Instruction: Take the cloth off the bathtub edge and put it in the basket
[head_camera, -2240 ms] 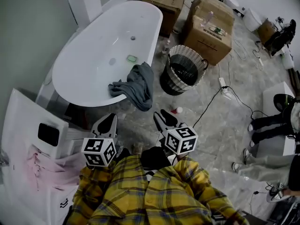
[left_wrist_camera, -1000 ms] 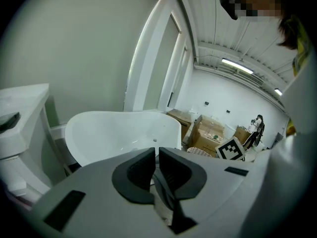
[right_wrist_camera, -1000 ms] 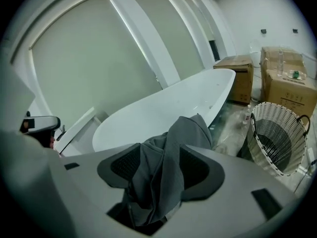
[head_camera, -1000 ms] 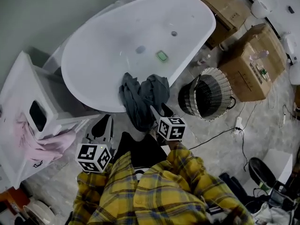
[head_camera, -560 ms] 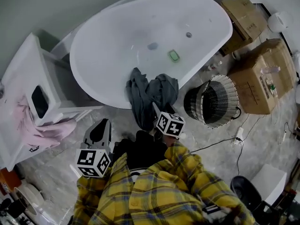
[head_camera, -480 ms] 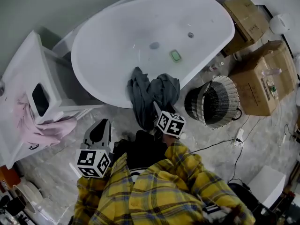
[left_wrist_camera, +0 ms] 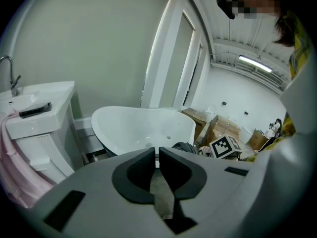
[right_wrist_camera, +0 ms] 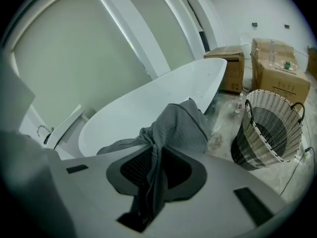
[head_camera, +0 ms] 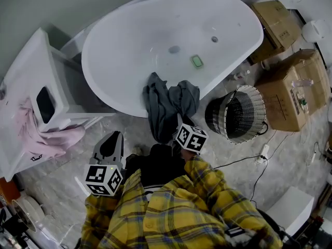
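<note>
Grey marbled floor (head_camera: 290,149); white bathtub (head_camera: 135,45) far, grey cloth (head_camera: 168,105) draped over near rim, wicker basket (right_wrist_camera: 257,143) right. Right gripper (right_wrist_camera: 154,155) jaws just closing, clenched on cloth; left gripper (left_wrist_camera: 156,152) pinched shut, empty.

The cloth (head_camera: 168,105) hangs over the bathtub (head_camera: 135,51) edge; the basket (head_camera: 259,105) stands right of it, boxes (head_camera: 290,92) beyond.

floor (head_camera: 295,160), perhaps marble; cardboard boxes (head_camera: 295,95); white washstand (head_camera: 31,66); plain grey wall (head_camera: 41,4)
</note>
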Action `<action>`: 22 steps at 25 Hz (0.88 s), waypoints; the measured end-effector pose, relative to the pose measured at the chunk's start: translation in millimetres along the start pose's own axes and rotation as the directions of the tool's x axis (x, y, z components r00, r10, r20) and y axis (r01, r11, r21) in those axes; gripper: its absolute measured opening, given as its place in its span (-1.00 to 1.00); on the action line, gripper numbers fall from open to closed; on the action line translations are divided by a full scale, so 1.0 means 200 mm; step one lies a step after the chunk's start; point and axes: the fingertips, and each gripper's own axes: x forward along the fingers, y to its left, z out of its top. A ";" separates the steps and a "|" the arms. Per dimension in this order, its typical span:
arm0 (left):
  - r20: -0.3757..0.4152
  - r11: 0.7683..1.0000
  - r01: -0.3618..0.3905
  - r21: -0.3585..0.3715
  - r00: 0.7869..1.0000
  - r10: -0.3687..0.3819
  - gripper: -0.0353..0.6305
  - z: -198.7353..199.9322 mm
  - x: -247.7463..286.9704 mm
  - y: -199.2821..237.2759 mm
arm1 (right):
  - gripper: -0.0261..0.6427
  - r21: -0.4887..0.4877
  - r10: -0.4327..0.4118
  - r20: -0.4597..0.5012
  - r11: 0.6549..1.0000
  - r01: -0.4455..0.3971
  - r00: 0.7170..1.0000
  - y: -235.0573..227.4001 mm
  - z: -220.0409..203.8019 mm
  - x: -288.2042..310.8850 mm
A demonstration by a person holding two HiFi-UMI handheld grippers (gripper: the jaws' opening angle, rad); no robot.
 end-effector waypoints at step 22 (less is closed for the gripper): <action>0.040 0.978 0.190 0.081 0.980 -0.193 -0.78 0.05 0.18 -0.28 | -0.73 -0.095 0.383 0.140 0.923 -0.373 0.913 0.36 0.49 -0.48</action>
